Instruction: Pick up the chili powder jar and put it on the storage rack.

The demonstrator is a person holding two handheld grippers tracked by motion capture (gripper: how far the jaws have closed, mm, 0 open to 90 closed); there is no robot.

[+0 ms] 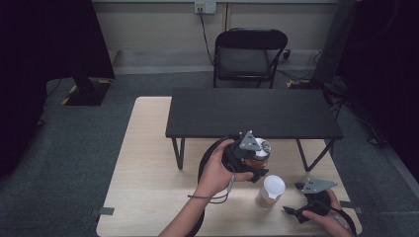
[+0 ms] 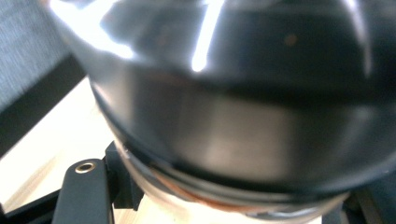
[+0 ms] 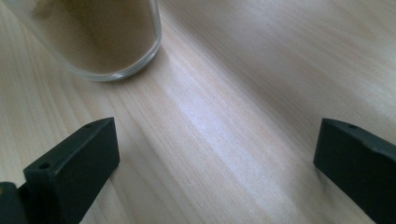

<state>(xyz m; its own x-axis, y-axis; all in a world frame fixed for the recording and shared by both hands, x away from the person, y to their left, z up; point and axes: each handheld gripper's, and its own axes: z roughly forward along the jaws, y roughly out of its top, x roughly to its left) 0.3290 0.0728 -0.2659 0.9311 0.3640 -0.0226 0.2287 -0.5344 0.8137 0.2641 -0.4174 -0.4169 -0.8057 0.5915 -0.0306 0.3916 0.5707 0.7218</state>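
Wood-grain tabletop (image 1: 148, 163) of pale colour carries everything here, and places are told from the clear glass tumbler (image 1: 271, 191) that stands upright on it with a layer of brown powder at the bottom. Just behind and to the left of the tumbler, raised off the table, the left gripper (image 1: 259, 168) is clenched on a round glass jar with dark brownish contents and a shiny top (image 1: 259, 154); in the left gripper view the jar's dark curved wall (image 2: 243, 116) sits right against the camera, blurred, with one black jaw showing at the lower left. The person's left hand (image 1: 220, 170) wraps the gripper body from the left of the tumbler. To the right of the tumbler, low and near the table's front edge, the right gripper (image 1: 296, 200) lies in the person's right hand (image 1: 323, 210); its black jaws stand wide apart with nothing between them, the tumbler's base (image 3: 107, 42) ahead of them on bare wood. A low black bench-like table (image 1: 252, 113) stands behind the tumbler.
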